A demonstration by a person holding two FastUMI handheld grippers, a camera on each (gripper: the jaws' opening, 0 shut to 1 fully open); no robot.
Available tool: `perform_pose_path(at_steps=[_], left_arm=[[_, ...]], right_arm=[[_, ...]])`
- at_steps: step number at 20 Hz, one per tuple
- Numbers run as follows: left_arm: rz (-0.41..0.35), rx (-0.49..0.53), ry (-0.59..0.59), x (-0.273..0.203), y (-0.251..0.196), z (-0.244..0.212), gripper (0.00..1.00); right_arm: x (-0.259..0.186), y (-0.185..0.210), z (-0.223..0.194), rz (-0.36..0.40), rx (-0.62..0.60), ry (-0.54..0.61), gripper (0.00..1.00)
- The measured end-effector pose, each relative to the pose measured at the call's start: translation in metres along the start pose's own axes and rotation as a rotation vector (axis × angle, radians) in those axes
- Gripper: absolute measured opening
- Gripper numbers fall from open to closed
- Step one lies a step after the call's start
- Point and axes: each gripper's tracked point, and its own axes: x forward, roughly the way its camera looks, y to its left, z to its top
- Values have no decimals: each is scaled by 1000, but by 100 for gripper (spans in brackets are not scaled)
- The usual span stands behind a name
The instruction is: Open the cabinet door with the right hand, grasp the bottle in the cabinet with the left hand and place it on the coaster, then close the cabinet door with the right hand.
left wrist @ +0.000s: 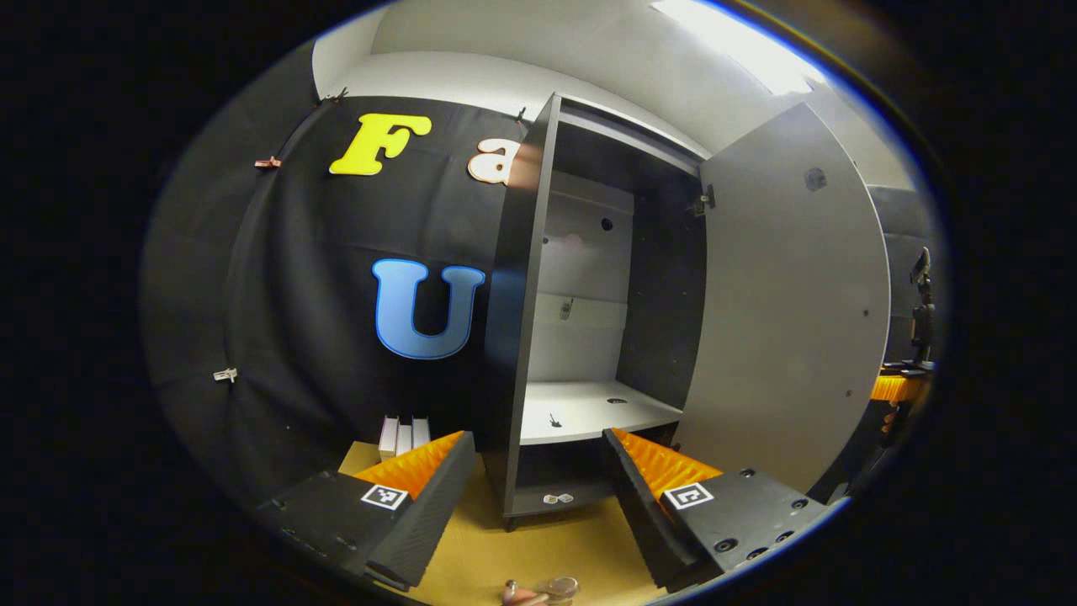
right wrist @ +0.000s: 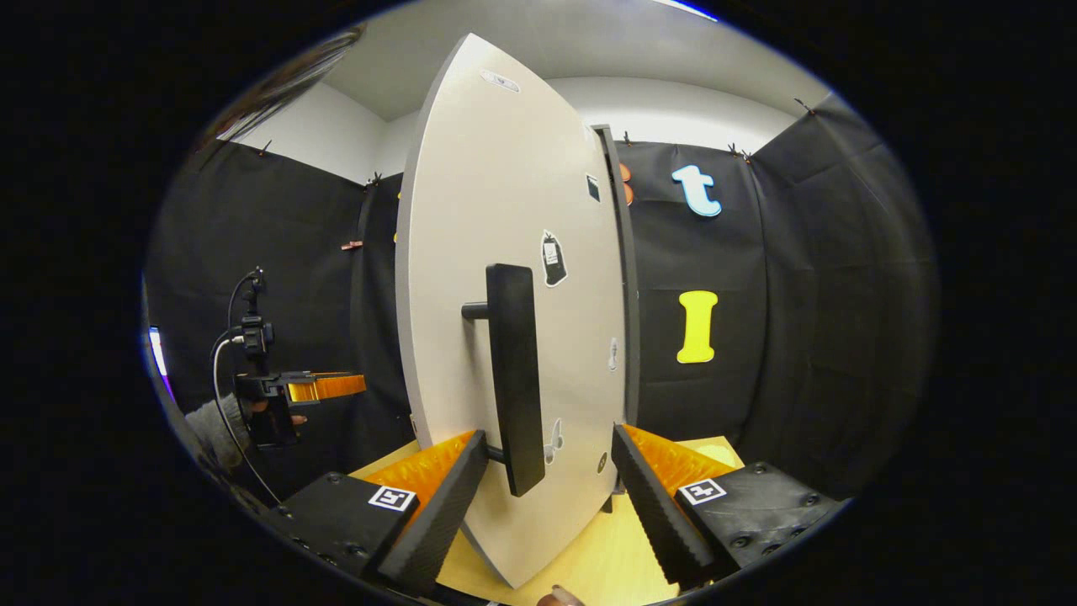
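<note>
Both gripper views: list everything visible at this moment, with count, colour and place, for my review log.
cabinet: one, dark grey, standing on the table, shelf bare
cabinet door: one, light grey, swung open
door handle: one, black, between the right gripper's fingers
table: one, tan wood, under the cabinet
small blocks: a few, white, on the table left of the cabinet
left gripper: open, facing the cabinet
right gripper: open, around the handle
hand: one, holding the left gripper

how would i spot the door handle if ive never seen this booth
Find the tall grey cabinet standing against the black cloth wall, then its open door. On the door's outer face a black vertical bar, the handle, stands off on short posts, unlike the flat stickers near it.
</note>
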Motion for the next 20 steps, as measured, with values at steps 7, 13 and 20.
perform_pose_path(at_steps=[7,13,20], left_arm=[[-58,99,9,-16,16,7,92],[-64,45,34,-21,6,-1,94],[12,-30,25,-4,-5,4,94]], right_arm=[[56,65,-6,45,-31,-17,98],[64,72,-4,109,6,-16,98],[87,7,15,-2,46,-50,97]])
